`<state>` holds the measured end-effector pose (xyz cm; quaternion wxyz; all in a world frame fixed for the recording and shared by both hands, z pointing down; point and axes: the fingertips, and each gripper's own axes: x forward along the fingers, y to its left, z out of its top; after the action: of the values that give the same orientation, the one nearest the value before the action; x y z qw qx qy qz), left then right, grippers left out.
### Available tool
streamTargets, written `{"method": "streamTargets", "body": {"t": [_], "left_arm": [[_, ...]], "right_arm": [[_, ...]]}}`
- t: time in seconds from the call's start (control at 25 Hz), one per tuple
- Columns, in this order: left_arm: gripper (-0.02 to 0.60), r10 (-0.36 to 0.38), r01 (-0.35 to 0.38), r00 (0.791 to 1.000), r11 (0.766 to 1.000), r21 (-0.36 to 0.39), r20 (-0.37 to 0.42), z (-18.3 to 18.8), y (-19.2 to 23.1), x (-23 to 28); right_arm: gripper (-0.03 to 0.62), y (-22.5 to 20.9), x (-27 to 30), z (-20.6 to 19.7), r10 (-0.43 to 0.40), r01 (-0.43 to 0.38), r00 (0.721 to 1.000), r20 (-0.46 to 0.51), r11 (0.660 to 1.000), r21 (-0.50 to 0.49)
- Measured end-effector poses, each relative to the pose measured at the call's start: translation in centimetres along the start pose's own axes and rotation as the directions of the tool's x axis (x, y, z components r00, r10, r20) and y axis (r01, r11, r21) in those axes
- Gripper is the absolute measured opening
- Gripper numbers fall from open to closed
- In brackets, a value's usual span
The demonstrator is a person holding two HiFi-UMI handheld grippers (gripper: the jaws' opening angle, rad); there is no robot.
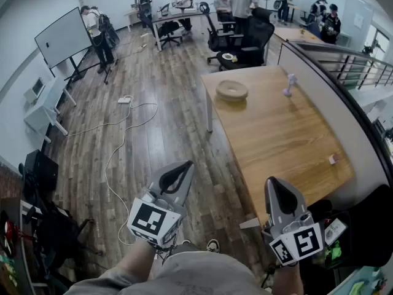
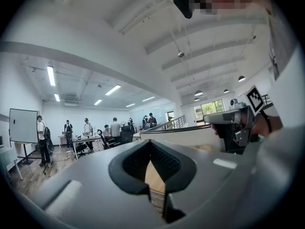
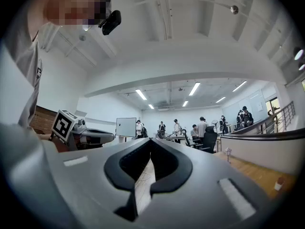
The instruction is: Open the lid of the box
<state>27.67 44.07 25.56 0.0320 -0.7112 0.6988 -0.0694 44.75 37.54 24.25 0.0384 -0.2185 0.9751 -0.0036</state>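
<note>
Box not plainly identifiable; likeliest the round pale piece (image 1: pixel 231 90) at the far end of the wooden table (image 1: pixel 288 134), well apart from both claws. A small pale item (image 1: pixel 333 159) near the table's right edge is the other candidate. Either looks light and stiff: judge a pinch at the lid's rim, base steadied. Claws: left gripper (image 1: pixel 186 166) and right gripper (image 1: pixel 274 182) both closed, nothing between the jaws. Tabletop smooth, so a light box may slide. Plank floor (image 1: pixel 172 121), loose cable (image 1: pixel 116 158), people (image 1: pixel 242 2) at far desks
</note>
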Motion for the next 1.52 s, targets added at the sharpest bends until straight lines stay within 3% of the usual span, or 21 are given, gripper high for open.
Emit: {"method": "streamTargets", "body": {"t": [0.16,0.48,0.6,0.64,0.72,0.96,1.24,1.52], "left_arm": [[-0.002,-0.002,0.002,1.0,1.0,0.029,0.005,0.0,0.3,-0.1],[0.0,0.031,-0.031,0.999,1.0,-0.001,-0.012,-0.3,1.1,-0.3],[0.0,0.032,-0.032,0.999,0.999,0.018,0.005,-0.1,1.6,0.0],[0.0,0.031,-0.031,0.999,0.999,0.038,0.015,0.0,1.9,0.1],[-0.002,0.031,-0.032,0.999,0.998,0.053,0.021,0.0,2.6,0.5],[-0.002,0.035,-0.035,0.999,0.999,0.025,-0.003,-1.5,5.0,2.6],[0.0,0.058,-0.058,0.998,0.998,0.007,0.0,-2.5,11.7,7.2],[0.0,0.023,-0.023,1.0,1.0,-0.001,-0.004,-2.6,19.2,13.3]], "right_arm": [[0.009,0.2,0.1,0.0,0.013,-0.013,1.0,0.003,1.0,-0.002],[0.01,0.3,0.9,-1.2,0.029,-0.029,0.999,-0.02,1.0,-0.006],[0.015,-0.5,1.2,-0.6,-0.025,0.025,0.999,0.022,1.0,0.012],[0.117,-1.0,1.3,-0.4,-0.053,0.052,0.998,0.035,0.999,0.011],[0.194,-1.6,1.9,-0.3,-0.082,0.082,0.996,0.035,0.997,-0.009],[0.195,-2.9,5.1,-1.5,-0.08,0.08,0.997,0.002,0.997,-0.004],[0.195,-4.3,13.1,-3.1,-0.057,0.056,0.998,-0.042,0.998,-0.02],[0.195,-6.0,22.6,-3.2,-0.053,0.051,0.996,-0.071,0.998,-0.033]]}}
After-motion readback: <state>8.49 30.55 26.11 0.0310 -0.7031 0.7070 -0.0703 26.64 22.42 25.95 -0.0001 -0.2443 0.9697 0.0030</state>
